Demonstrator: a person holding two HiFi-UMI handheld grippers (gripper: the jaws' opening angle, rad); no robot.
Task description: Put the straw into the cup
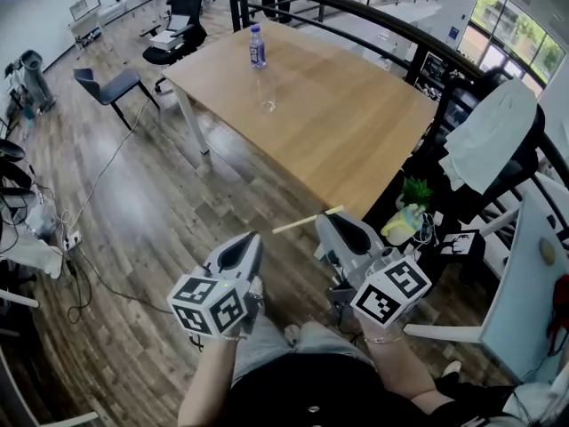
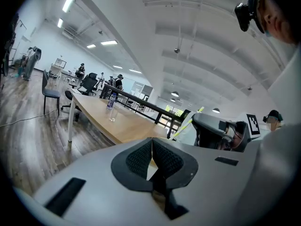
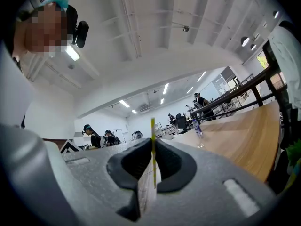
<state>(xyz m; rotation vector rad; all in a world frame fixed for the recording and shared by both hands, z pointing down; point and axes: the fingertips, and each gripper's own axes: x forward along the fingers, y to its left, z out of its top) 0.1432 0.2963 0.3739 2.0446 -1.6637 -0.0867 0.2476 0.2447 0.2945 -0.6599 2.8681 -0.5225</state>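
Observation:
A pale yellow straw (image 1: 307, 221) sticks out sideways from my right gripper (image 1: 324, 221), which is shut on it. In the right gripper view the straw (image 3: 153, 147) stands upright between the pads. The clear cup (image 1: 268, 105) stands on the wooden table (image 1: 356, 140), far ahead of both grippers, with a water bottle (image 1: 257, 47) behind it. My left gripper (image 1: 255, 237) is beside the right one over the floor, shut with nothing in it (image 2: 151, 150). From the left gripper view I see the cup (image 2: 113, 115), the bottle (image 2: 111, 101) and the straw (image 2: 188, 124).
The table's near corner (image 1: 360, 210) is just ahead of the grippers. A black railing (image 1: 373, 20) runs behind the table. A grey chair (image 1: 111, 85) and cables (image 1: 98, 185) are on the floor at left. A potted plant (image 1: 411, 194) and a draped chair (image 1: 498, 140) are at right.

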